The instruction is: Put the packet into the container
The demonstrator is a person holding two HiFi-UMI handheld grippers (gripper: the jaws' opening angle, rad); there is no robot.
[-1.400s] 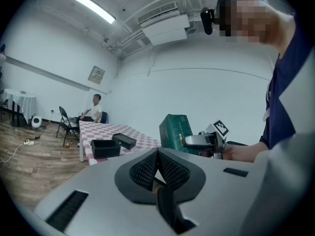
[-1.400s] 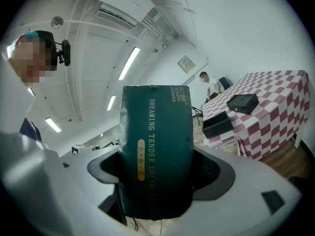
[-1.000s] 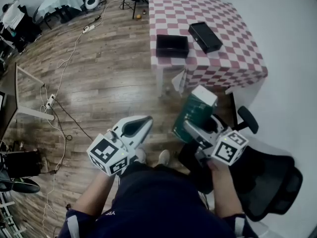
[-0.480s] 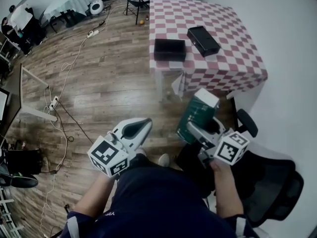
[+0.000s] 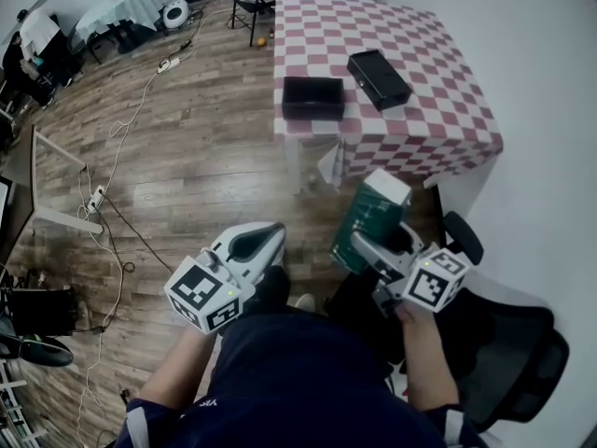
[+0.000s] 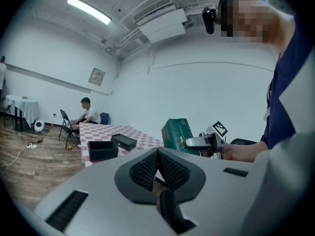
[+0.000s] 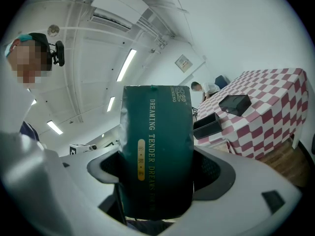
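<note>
Head view: packet (image 5: pixel 366 215) clamped in right gripper (image 5: pixel 371 243), not yet in container (image 5: pixel 312 98) at tabletop's near edge; left gripper (image 5: pixel 266 239) closed, empty.

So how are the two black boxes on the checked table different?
The open black box sits square at the checked table's near edge; the flat-topped black box lies farther in, turned askew. One shows a hollow, the other a closed top. Both are black, rectangular.

Navy top (image 5: pixel 298 381), white bands on sleeves (image 5: pixel 140 424); L gripper (image 5: pixel 276 231) & R gripper (image 5: pixel 360 241) pale grey w/ b&w marker cubes (image 5: pixel 207 295).
</note>
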